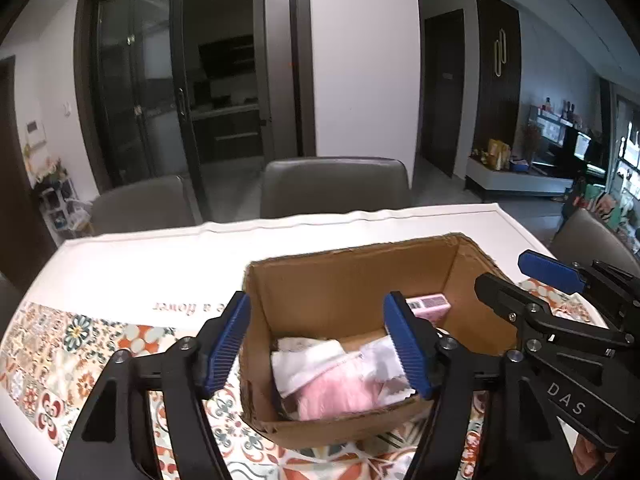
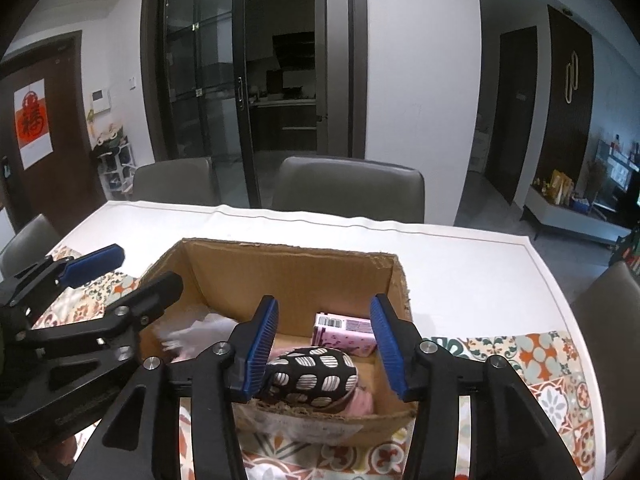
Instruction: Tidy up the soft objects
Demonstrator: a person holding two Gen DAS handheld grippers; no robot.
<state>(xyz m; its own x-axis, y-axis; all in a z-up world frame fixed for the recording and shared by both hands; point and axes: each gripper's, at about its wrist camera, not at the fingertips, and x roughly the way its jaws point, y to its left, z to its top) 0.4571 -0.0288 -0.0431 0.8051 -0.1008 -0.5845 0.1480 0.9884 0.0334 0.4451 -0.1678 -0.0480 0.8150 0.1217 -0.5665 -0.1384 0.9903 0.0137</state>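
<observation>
Release step, I judge: both the left hand-held gripper (image 1: 316, 344) and the right hand-held gripper (image 2: 324, 348) hang spread over the box (image 2: 288, 268) — soft things (image 2: 312, 376) inside. Next: withdraw.

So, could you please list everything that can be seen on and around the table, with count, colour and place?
cardboard box: one, brown, open, on the table
white cloth: one, white, inside the box, left part
pink soft item: one, pink, inside the box, near wall
patterned roll: one, black with white spots, inside the box
pink packet: one, pink with a barcode, inside the box, far side
tablecloth: one, white with coloured tiles, over the table
chairs: at least four, grey, around the table
left gripper: one, black with blue pads, open over the box
right gripper: one, same colours, open over the box
</observation>
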